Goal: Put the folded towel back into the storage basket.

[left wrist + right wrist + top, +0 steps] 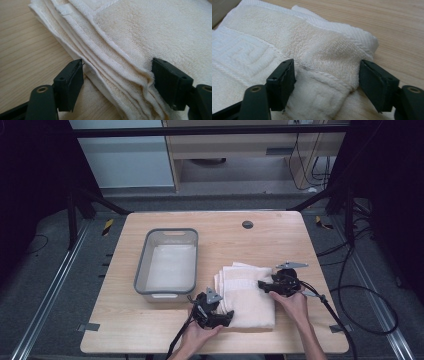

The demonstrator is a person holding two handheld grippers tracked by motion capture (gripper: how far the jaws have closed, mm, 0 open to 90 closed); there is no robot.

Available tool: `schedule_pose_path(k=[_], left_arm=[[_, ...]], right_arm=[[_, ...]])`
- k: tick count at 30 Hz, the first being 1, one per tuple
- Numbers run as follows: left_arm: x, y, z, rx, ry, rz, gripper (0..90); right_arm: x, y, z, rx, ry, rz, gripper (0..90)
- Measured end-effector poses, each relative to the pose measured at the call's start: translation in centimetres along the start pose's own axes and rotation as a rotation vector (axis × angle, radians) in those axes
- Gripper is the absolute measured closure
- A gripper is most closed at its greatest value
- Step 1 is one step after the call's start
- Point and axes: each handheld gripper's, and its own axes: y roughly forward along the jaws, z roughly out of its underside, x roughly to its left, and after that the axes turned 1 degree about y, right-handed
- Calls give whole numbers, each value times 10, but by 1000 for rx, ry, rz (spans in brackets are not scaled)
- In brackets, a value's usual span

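A folded stack of cream towels (pixel 247 295) lies on the wooden table, right of centre near the front. My left gripper (pixel 227 317) sits at its front left corner. In the left gripper view the jaws straddle the fanned, layered edges of the towel stack (pixel 140 32), both pads touching the cloth, my left gripper (pixel 117 72) shut on it. My right gripper (pixel 261 285) is at the stack's right side. In the right gripper view, a bunched fold of the towel (pixel 319 50) bulges between the pads of my right gripper (pixel 327 72), which is shut on it.
A grey plastic basket (pixel 142 265) with a pale lining stands left of the towels, close to my left gripper. The table (pixel 260 240) has a dark round grommet (pixel 247 224) at the back. Cables trail off the right edge.
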Motion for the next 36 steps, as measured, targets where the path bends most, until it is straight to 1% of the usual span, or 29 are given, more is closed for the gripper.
schedule_pose_path(k=[2,3,4,5,6,7,9,10,11,12,13,15,16,18,19,20,23,25,28,30,33,34,36], left_arm=[[1,1,0,6,-6,15,288],[1,1,0,6,-6,15,293],[1,2,-1,9,-17,32,301],[1,2,-1,9,-17,32,308],[2,3,-1,12,-27,43,308],[3,3,-1,14,-27,50,332],[3,3,-1,13,-23,58,339],[2,3,-2,16,-20,62,365],[1,3,-2,19,-17,64,385],[1,3,-2,19,-17,64,403],[1,2,-3,25,-15,69,421],[1,2,-3,26,-13,74,450],[1,2,-3,22,-26,88,450],[0,2,-2,12,-26,95,508],[-1,1,-1,1,-13,93,531],[-2,1,-1,0,-5,94,575],[-1,-1,-1,-6,-7,96,626],[0,-1,-1,-12,-20,104,656],[2,-2,-1,-14,-32,116,689],[3,-4,-1,-15,-29,119,706],[2,-6,-2,-33,-31,116,720],[2,-8,-2,-34,-26,115,723],[2,-11,-3,-37,-19,112,726]], right_arm=[[-1,0,0,5,8,-23,373],[-1,0,0,5,8,-23,373],[-1,1,0,7,10,-35,408],[-1,1,0,7,10,-35,408],[-1,1,0,8,12,-40,430],[0,1,-1,11,17,-54,474],[0,0,-1,13,22,-59,489],[0,0,-1,23,38,-71,527],[1,0,-1,22,41,-76,544],[1,0,-1,22,41,-76,544],[1,0,-1,19,36,-85,580],[1,0,-1,17,34,-85,595],[1,0,-1,15,33,-87,611],[2,-1,-1,11,30,-89,641],[1,-1,-1,9,27,-89,653],[1,-2,-2,5,22,-91,678],[2,-3,-2,-2,29,-94,706],[3,-4,-3,-8,28,-93,728],[4,-5,-4,-13,14,-82,742],[5,-7,-5,-17,10,-83,751],[6,-10,-7,-26,5,-83,755],[6,-11,-7,-30,-5,-80,755],[7,-14,-8,-36,-4,-83,756]])
